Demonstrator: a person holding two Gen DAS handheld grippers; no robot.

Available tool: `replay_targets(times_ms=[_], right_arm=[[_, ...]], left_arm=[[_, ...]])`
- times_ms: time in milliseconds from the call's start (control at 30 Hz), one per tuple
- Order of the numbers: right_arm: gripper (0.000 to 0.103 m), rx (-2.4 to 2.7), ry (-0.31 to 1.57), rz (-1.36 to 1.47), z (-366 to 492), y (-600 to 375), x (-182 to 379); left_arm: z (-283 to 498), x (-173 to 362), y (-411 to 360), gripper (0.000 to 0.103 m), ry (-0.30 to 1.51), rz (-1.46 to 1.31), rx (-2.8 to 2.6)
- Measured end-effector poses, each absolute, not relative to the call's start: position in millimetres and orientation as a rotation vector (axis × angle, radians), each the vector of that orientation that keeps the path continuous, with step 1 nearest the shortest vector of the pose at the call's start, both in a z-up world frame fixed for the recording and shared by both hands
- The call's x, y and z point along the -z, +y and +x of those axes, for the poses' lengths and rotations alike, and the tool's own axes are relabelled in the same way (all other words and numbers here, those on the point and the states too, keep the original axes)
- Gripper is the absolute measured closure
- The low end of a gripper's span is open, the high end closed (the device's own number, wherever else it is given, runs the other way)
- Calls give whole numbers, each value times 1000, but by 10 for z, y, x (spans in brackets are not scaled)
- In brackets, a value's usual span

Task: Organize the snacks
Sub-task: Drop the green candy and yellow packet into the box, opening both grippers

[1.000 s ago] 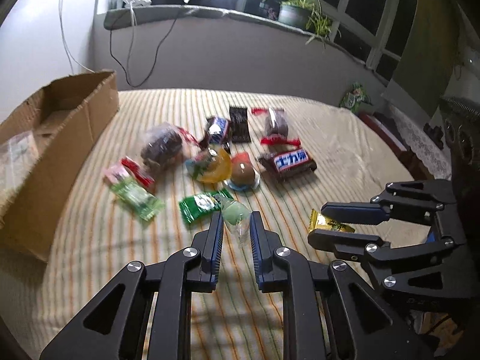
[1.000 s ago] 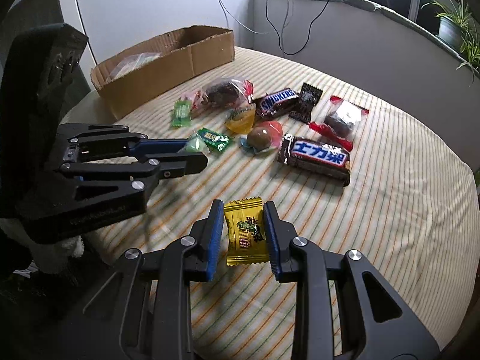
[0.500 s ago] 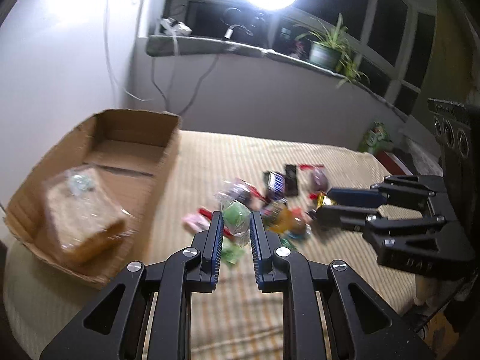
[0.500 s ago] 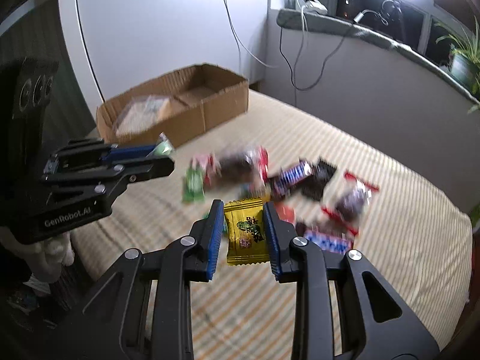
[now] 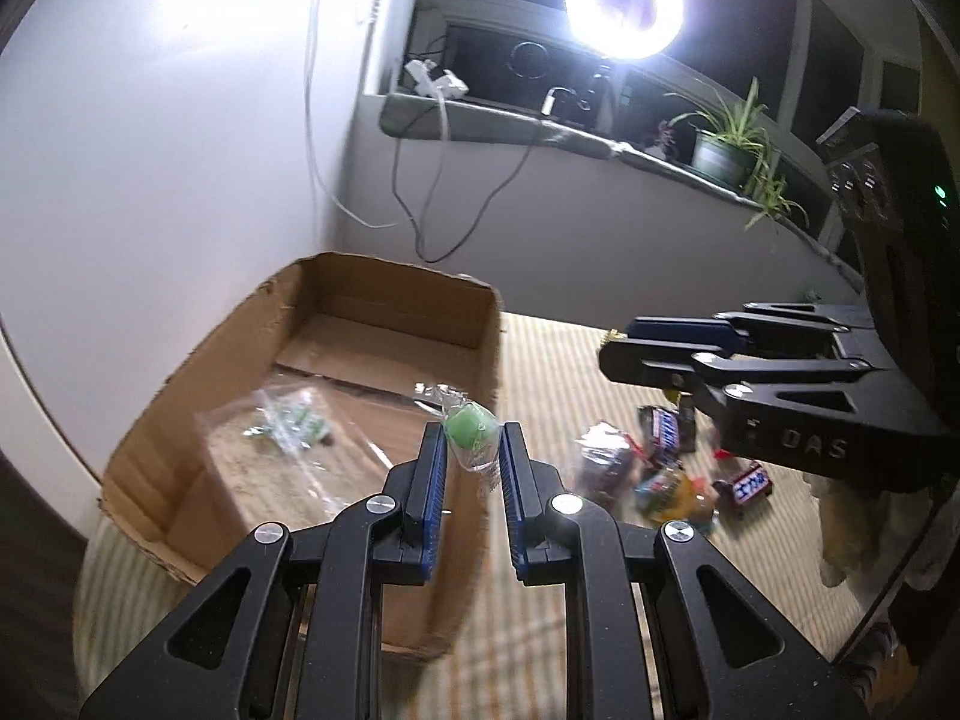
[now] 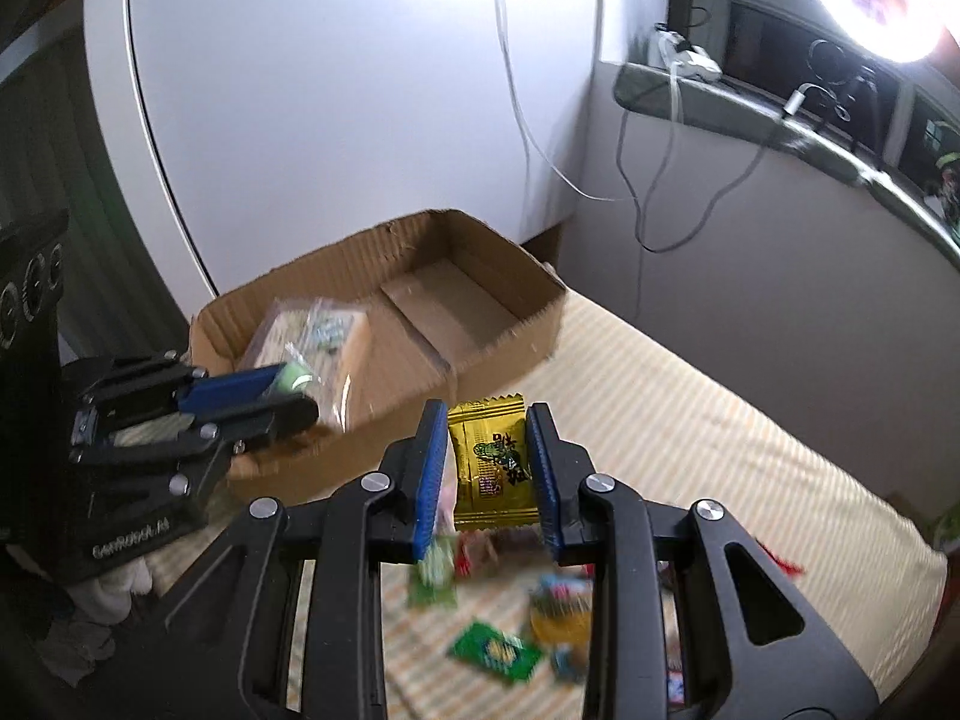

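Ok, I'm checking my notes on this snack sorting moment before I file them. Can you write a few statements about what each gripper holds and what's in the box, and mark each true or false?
1. The left gripper is shut on a green candy. True.
2. The right gripper holds a red chocolate bar. False: its jaws grip a yellow packet.
3. The cardboard box is empty. False: a clear-wrapped bag already lies inside it.
4. Several snacks lie on the striped cloth beside the box. True.
5. The ring light is switched off. False: it glows brightly.
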State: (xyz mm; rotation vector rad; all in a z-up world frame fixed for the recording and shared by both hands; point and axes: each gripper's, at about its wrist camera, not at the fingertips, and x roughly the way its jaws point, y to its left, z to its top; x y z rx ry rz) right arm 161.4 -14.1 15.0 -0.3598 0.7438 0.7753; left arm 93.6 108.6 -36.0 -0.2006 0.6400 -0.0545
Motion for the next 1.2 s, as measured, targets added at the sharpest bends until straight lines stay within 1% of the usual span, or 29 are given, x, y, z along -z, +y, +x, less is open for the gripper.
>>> replay_targets(times_ms=[333,700,733,767,800,833,867,933,1200], right_arm=[[75,-810,776,-382,1844,446,43],[75,-842,795,-393,1961,696,134],[74,-841,795,-395,1965,705,133],[72,-839,795,-395,1967,710,131],[70,-840,796,-394,1972,709,127],[62,-840,795,-391,1975,703,118],[54,-841,790,-387,1972,695,107],[51,-836,779,-383,1964,674,82],[51,-820,761,-374,1908,541,-23]], left_arm=[[1003,423,1333,87,647,-230,20],[1058,479,1426,86,654,-242,8],[1055,478,1417,85,655,-241,7],[1056,480,1417,78,658,-239,2],[1060,477,1413,74,658,-239,-2],[1057,478,1417,67,657,-240,-5],[1049,474,1418,66,655,-240,-9],[1040,472,1425,66,653,-240,-12],[943,390,1387,66,636,-241,-18]])
